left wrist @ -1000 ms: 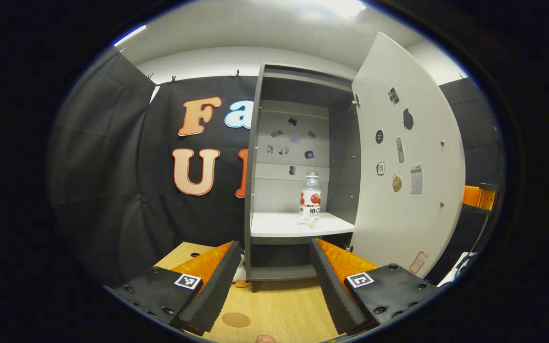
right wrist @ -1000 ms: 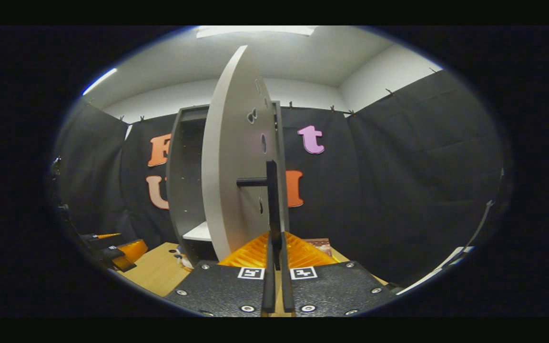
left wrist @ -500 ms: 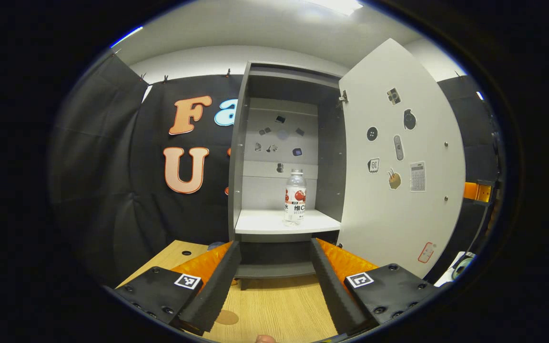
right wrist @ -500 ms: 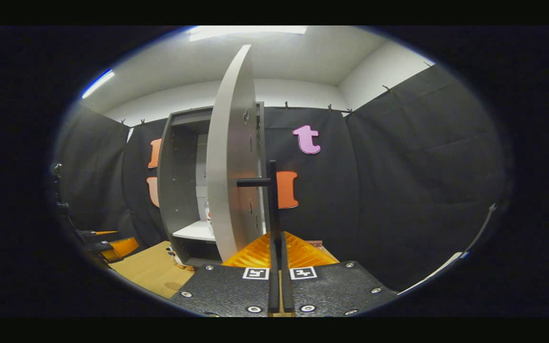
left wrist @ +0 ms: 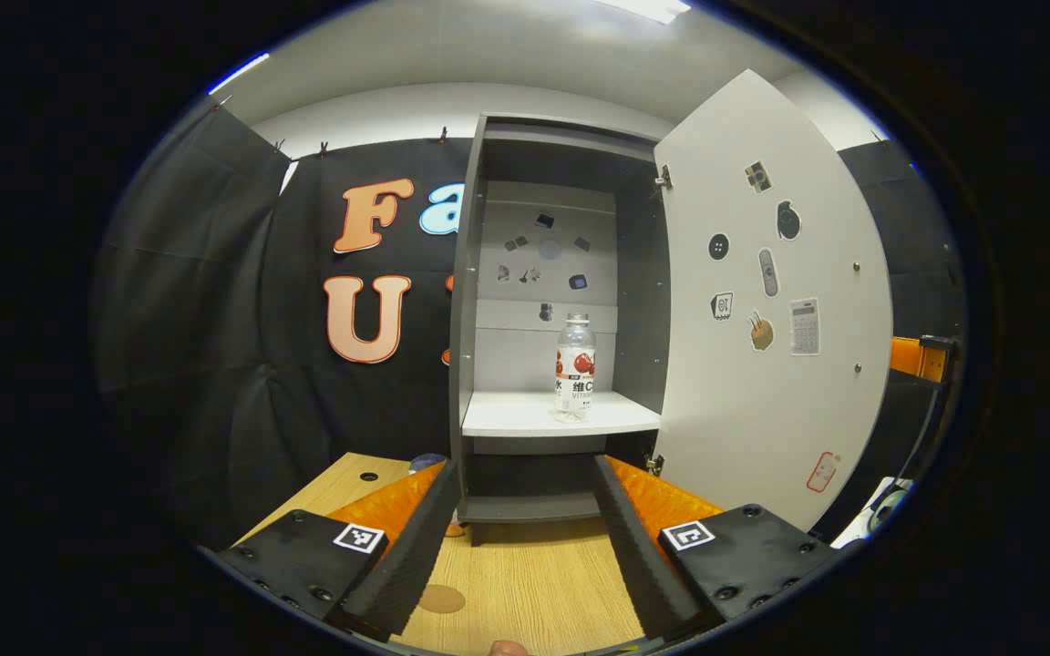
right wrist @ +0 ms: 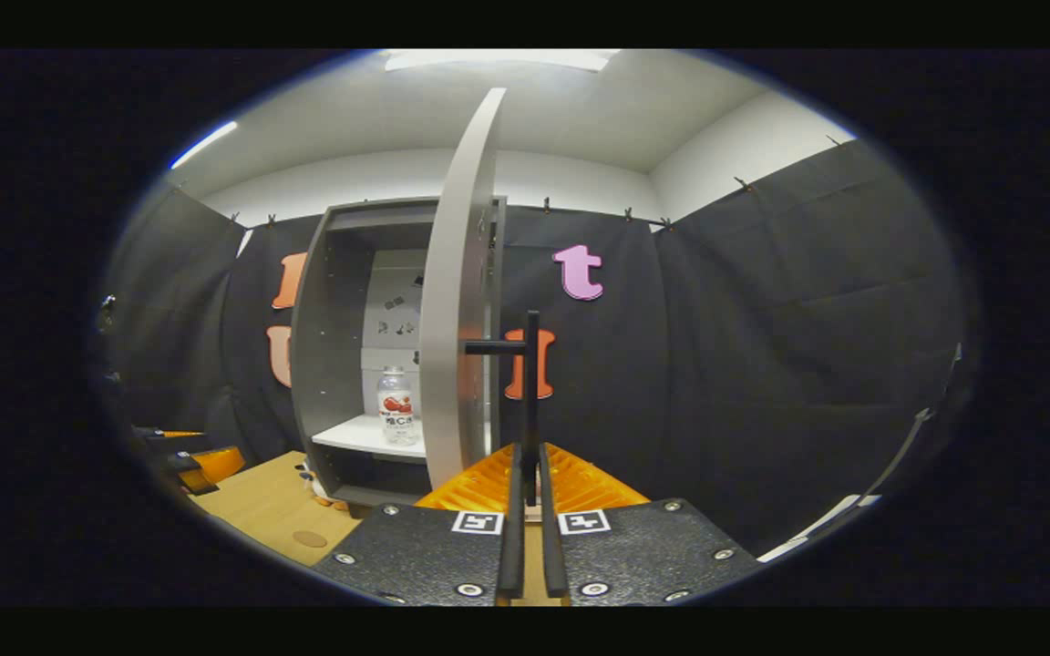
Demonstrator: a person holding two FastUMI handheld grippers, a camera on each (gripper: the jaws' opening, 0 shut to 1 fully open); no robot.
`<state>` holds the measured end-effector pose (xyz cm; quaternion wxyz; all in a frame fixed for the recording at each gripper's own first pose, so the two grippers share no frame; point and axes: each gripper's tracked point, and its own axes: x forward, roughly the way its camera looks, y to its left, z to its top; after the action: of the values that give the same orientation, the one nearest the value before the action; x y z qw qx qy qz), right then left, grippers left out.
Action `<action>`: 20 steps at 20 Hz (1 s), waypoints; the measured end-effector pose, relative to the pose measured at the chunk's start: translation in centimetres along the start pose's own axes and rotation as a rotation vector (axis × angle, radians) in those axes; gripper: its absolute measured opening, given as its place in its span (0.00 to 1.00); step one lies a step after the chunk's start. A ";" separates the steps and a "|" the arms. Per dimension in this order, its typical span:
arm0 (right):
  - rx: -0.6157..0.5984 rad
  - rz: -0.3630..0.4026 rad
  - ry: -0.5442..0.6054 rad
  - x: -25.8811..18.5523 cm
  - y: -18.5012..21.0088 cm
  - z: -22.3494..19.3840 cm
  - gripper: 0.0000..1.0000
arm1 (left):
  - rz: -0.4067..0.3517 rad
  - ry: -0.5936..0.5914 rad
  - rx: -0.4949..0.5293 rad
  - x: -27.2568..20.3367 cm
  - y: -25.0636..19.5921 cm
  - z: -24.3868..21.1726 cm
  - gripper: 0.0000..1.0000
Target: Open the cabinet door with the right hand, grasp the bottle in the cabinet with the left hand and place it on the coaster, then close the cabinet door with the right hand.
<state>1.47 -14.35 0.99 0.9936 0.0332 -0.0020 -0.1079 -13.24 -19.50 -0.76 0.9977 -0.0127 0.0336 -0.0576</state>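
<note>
Door's open, so step one looks basically done. The cabinet door (left wrist: 776, 310) stands swung wide off the right side of the cabinet (left wrist: 479, 301), stickers on its inner face showing in the left gripper view. In the right gripper view the door is seen nearly edge-on, and the right gripper (right wrist: 531, 497) has its fingers clenched on the black door handle (right wrist: 530, 401), the bar running up from between them. So that hand hasn't let go yet.

The bottle (left wrist: 574, 369) is untouched: upright on the white shelf (left wrist: 525, 419) inside the cabinet, toward the shelf's right half, near the inner side wall but apart from it. Also visible past the door edge in the right gripper view (right wrist: 396, 405).

The left gripper (left wrist: 520, 528) hangs low over the wooden tabletop (left wrist: 534, 592), well short of the cabinet, fingers spread wide w/ nothing between them. It points roughly at the cabinet opening, bottle a bit above and right of the gap.

The coaster (left wrist: 441, 599), a round brown disc, lies on the tabletop just by the left finger, bare.

Left to do, as I judge it: reach in w/ the left, grip the bottle, carry it out & set it on the coaster, then push the door shut w/ the right. Most of the job is ahead.
</note>
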 end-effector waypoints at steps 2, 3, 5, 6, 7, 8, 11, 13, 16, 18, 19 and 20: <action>-0.024 -0.051 0.007 -0.6 -0.4 -0.2 0.19 | -0.009 0.010 0.000 -0.1 0.5 -0.3 0.95; -0.035 -0.076 0.007 -1.0 -0.7 -0.2 0.27 | -0.017 0.008 -0.001 0.0 0.8 -0.2 0.95; -0.048 -0.133 0.002 -1.6 -1.0 0.1 0.34 | -0.034 0.006 -0.001 0.4 1.5 -0.1 0.95; -0.046 -0.160 0.003 -2.0 -1.1 0.1 0.42 | -0.043 0.006 -0.003 0.7 1.9 0.1 0.95; -0.044 -0.182 0.006 -2.4 -1.0 0.1 0.49 | -0.049 0.005 -0.007 1.0 2.4 0.1 0.95; -0.044 -0.203 0.009 -2.8 -0.7 0.1 0.48 | -0.057 0.002 -0.013 1.4 3.0 0.3 0.95; -0.050 -0.270 0.011 -3.9 0.1 0.3 0.64 | -0.090 0.002 -0.020 2.8 4.6 0.5 0.95; -0.057 -0.304 0.016 -4.0 1.0 0.3 0.76 | -0.115 -0.002 -0.014 3.8 5.6 0.8 0.95; -0.068 -0.338 0.024 -4.8 2.9 0.4 0.85 | -0.152 -0.008 -0.012 5.5 6.9 1.0 0.95; -0.070 -0.349 0.020 -4.7 4.5 0.5 0.89 | -0.174 -0.013 0.000 6.4 7.8 1.1 0.95; -0.071 -0.355 0.016 -4.6 5.3 0.6 0.86 | -0.180 -0.016 0.009 6.7 8.2 1.2 0.95; -0.072 -0.357 0.010 -4.5 6.1 0.7 0.91 | -0.183 -0.021 0.016 7.0 8.8 1.2 0.95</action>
<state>-1.66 -7.50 2.14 0.9592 -0.0020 0.0129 -0.2823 -5.21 -11.58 -0.24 0.9886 -0.0083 0.0214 -0.1485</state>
